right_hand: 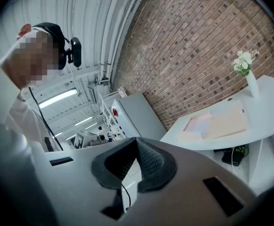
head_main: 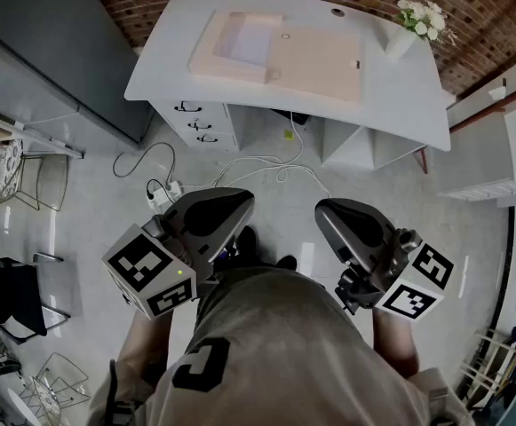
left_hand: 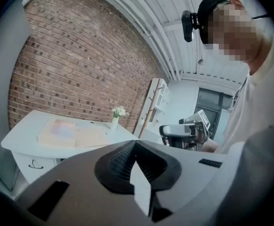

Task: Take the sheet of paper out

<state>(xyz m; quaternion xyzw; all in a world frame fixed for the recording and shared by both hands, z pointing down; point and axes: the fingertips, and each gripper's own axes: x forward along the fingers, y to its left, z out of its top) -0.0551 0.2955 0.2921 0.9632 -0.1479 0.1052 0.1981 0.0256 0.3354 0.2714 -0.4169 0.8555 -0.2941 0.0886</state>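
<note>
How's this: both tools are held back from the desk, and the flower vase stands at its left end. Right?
No: the head view shows the flower vase at the desk's right end. The left tool and right tool are held back from it.

Head view looks steeply down; all 3 views share the far desk.
</note>
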